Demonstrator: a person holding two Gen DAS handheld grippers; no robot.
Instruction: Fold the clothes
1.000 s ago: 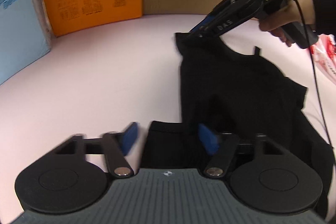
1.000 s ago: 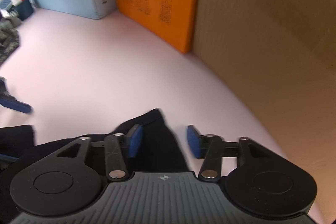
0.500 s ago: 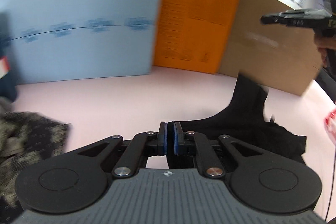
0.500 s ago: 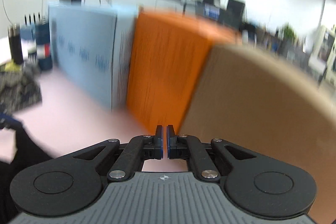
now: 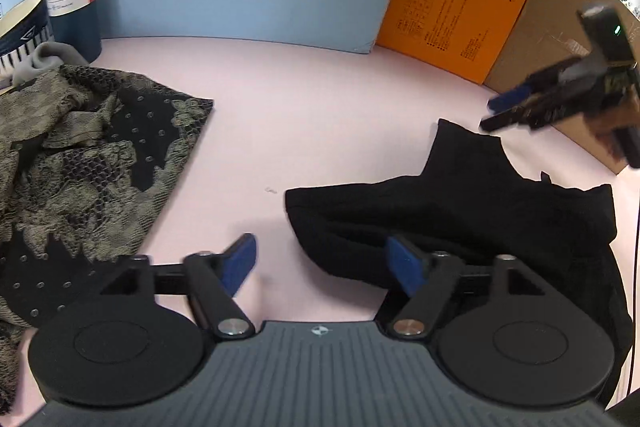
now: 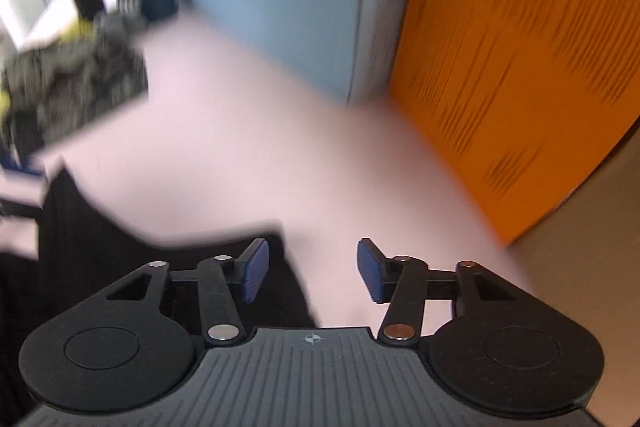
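Black garment [image 5: 472,211] lies partly folded, bunched; lace garment [image 5: 80,155] left of it untouched. Both grippers [image 5: 320,259] [image 6: 312,267] opening, holding nothing.

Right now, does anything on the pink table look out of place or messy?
The black garment lies bunched, one corner sticking up, not yet neatly folded. The lace-patterned garment sprawls crumpled at the left, a grey cloth heaped behind it. Both tongs, left and right, are opening and grip nothing. Nothing looks spilled or damaged.
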